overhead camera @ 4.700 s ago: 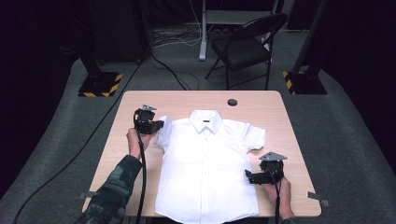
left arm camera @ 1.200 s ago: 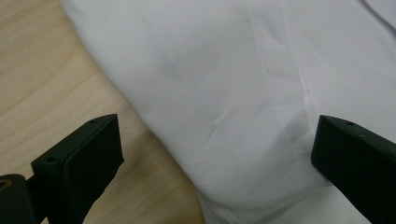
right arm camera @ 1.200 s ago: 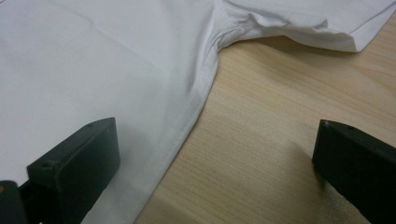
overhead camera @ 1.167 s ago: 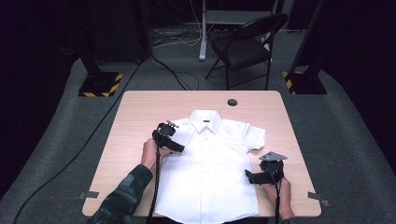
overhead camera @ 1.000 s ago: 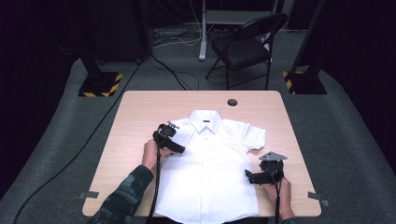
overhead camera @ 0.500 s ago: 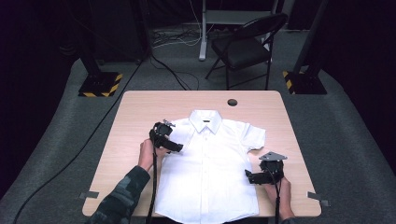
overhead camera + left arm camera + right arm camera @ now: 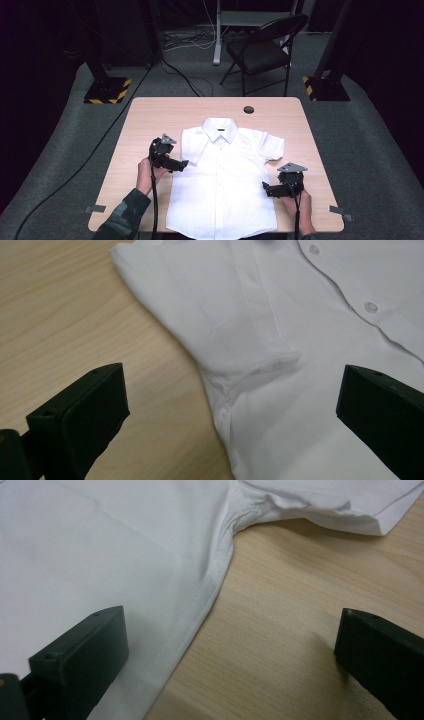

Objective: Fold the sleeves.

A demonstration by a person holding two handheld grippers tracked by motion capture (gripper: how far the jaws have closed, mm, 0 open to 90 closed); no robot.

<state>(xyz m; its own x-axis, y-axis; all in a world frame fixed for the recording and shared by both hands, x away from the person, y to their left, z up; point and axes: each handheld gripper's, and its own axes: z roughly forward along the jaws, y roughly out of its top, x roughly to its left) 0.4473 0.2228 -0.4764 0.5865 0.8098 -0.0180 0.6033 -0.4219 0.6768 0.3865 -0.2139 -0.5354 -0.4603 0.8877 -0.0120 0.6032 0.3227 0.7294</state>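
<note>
On the pale wooden desk (image 7: 150,115), seen from the high view, we have a white short-sleeved button-up shirt (image 7: 225,180) lying flat, collar at the far side and hem at the near edge. Its left sleeve (image 7: 192,145) is now folded in over the chest, where seconds ago it lay spread out. Our left claw (image 7: 181,164) has let go and drawn back a little to the left side seam, while our right claw (image 7: 266,187) has stayed just beside the right side seam below the spread right sleeve (image 7: 272,147). A black folding chair (image 7: 260,50) stands on the floor beyond the desk.

From the left gripper view, our jaws stand wide apart and empty above the folded sleeve (image 7: 220,325) and the armpit seam, with bare wood to the left.

From the right gripper view, our jaws are likewise wide apart, straddling the shirt's side seam (image 7: 200,605), holding nothing.

We judge the first sleeve fold done; the right sleeve looks to be next.
</note>
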